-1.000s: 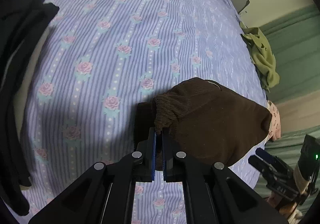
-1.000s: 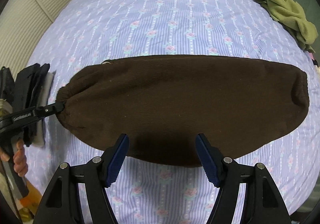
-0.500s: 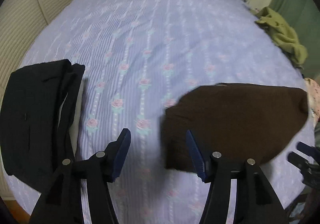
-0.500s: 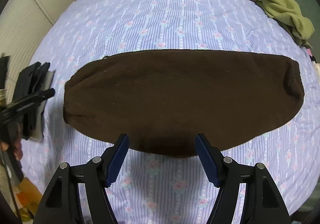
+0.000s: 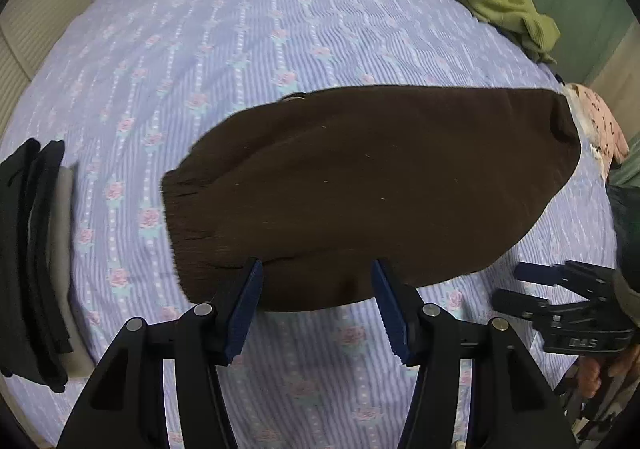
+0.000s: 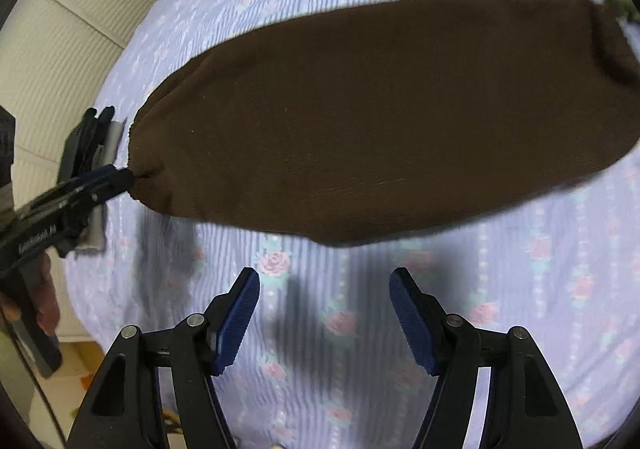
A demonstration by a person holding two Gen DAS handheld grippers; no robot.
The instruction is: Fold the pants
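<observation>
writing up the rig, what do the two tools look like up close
Both the left tool and the right tool are alike: matte black angular linkage arms with silver pivot pins, and blue ridged fingers. White lettering marks the right tool's body in the left view.

the brown pants (image 5: pixel 368 189) lie flat across the middle of the bed (image 5: pixel 224 33), filling most of the near half. behind them the sheet runs bare to the headboard. along the left edge a stack of dark clothes (image 5: pixel 28 261) blocks the side, with a bare strip between it and the pants. a green garment (image 5: pixel 500 5) crowds the far right corner, a pink one (image 5: pixel 600 125) the right edge. bare sheet shows between both grippers' spread fingers (image 6: pixel 236 317).
</observation>
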